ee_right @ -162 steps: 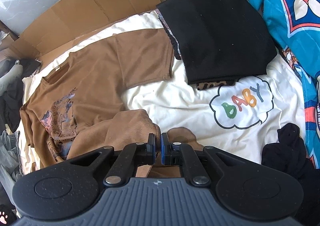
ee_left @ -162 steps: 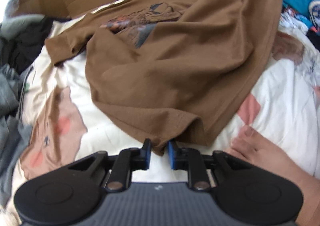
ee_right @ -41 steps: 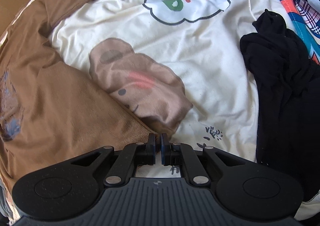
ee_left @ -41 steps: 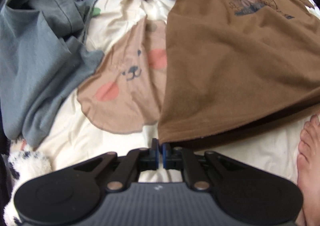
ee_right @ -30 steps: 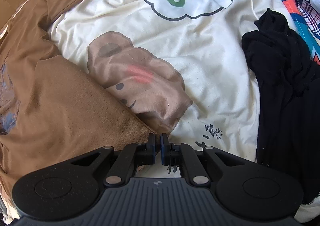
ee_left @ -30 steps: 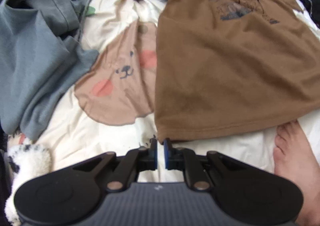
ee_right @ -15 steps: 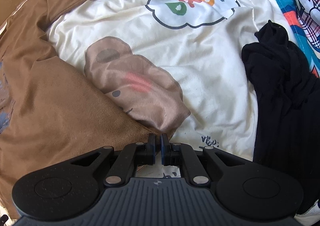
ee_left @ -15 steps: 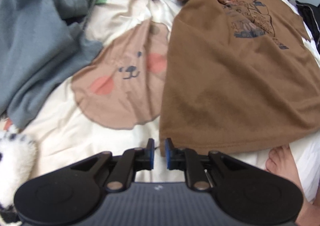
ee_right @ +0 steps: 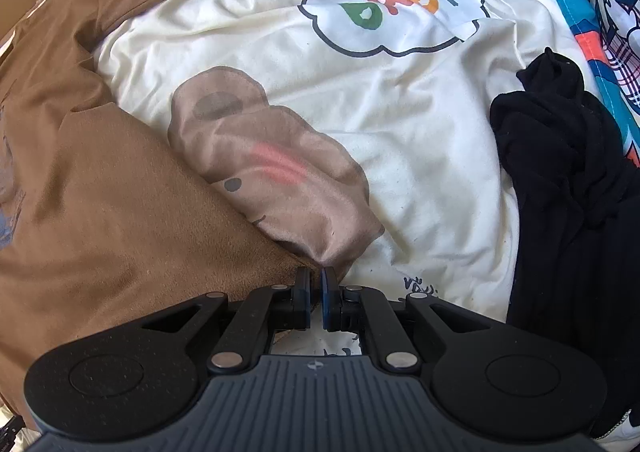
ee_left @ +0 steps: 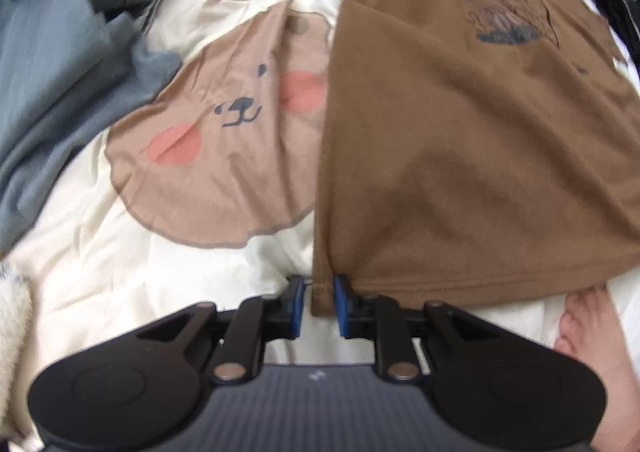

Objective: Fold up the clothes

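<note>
The brown T-shirt (ee_left: 460,156) stretches toward twelve o'clock from the left gripper (ee_left: 318,302), just opening off its hem corner; the right gripper (ee_right: 316,298) pinches the other corner.

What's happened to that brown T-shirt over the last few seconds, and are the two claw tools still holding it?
The brown T-shirt, earlier bunched and doubled over itself, has been pulled out flat on the bear-print bedding. The left gripper has just been opening: the hem corner sits between its pads, no longer pinched. The right gripper stays shut at the shirt's other corner. The grey garment and black clothes lie where they were.
</note>
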